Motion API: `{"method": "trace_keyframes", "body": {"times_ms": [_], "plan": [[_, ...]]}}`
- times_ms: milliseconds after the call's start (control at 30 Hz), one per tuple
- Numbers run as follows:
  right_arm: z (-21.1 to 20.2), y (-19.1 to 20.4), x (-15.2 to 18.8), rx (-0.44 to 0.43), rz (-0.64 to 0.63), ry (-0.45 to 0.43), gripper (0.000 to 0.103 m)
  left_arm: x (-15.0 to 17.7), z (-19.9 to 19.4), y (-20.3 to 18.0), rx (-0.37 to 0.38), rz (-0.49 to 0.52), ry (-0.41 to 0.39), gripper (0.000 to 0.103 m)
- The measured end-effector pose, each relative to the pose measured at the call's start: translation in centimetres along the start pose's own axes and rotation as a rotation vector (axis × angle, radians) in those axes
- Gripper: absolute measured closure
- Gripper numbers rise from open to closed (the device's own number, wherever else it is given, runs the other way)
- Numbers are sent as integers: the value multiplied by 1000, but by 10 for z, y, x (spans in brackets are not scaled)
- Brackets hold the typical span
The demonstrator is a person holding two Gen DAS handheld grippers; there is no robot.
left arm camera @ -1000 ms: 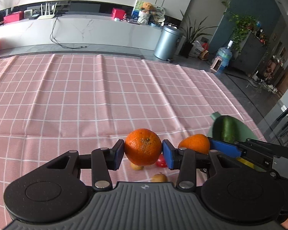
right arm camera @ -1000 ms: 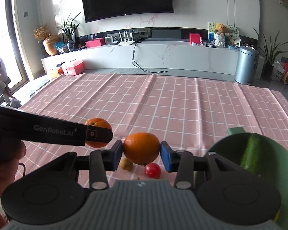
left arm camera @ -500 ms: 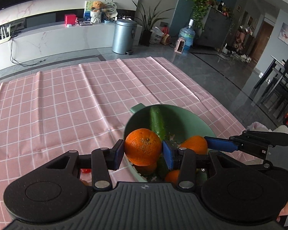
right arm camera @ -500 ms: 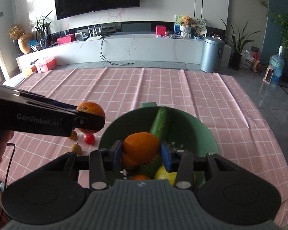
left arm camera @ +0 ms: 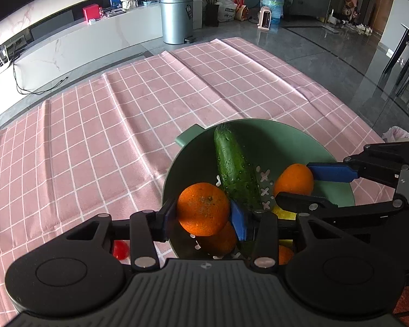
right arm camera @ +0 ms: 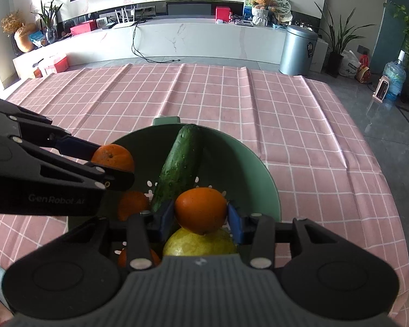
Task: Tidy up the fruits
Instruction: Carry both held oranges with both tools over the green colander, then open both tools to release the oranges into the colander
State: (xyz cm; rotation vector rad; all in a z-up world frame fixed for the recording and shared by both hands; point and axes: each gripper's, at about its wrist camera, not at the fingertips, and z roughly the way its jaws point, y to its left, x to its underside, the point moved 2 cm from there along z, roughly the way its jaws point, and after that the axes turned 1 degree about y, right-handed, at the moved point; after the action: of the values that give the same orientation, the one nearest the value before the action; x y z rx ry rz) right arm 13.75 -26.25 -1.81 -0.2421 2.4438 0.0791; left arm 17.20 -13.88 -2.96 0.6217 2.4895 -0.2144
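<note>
Both grippers hang over the green bowl [right arm camera: 267, 179], each clamped on an orange, and what matters for the coming move is what lies straight under each fruit. The left gripper [left arm camera: 203, 212] grips its orange [left arm camera: 203, 208] over the bowl's near-left part, just inside the rim; directly beneath shows another orange [left arm camera: 218, 241] already resting in the bowl, and just to the right lies the cucumber [left arm camera: 235, 169] — its long axis runs from the far rim down toward the bowl's middle, leaning on the wall. The right gripper [right arm camera: 200, 214] grips its orange [right arm camera: 200, 208] over the near-middle of the bowl, with a yellow-green fruit [right arm camera: 199, 242] right below it and the cucumber's lower end just to the left.

Each orange is squeezed between blue pads on its two sides, clear of the bowl's contents as far as I can tell. Both grippers point steeply down and forward into the bowl, the left coming in from the left side and the right from the near side, the two close but apart.

Judging by this, both are about equally placed to let go — the left orange would likely roll off the one beneath it. A small red fruit [left arm camera: 120, 249] sits on the pink checked cloth [left arm camera: 122, 136] outside the bowl
</note>
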Motion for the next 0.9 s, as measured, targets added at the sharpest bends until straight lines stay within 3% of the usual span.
{"method": "trace_keyframes", "body": {"times_ms": [667, 900], "plan": [[23, -8, -4, 2, -21, 37, 63, -9, 20, 3, 8, -22, 59, 54], [21, -8, -2, 6, -14, 47, 63, -5, 20, 2, -2, -4, 63, 49]]}}
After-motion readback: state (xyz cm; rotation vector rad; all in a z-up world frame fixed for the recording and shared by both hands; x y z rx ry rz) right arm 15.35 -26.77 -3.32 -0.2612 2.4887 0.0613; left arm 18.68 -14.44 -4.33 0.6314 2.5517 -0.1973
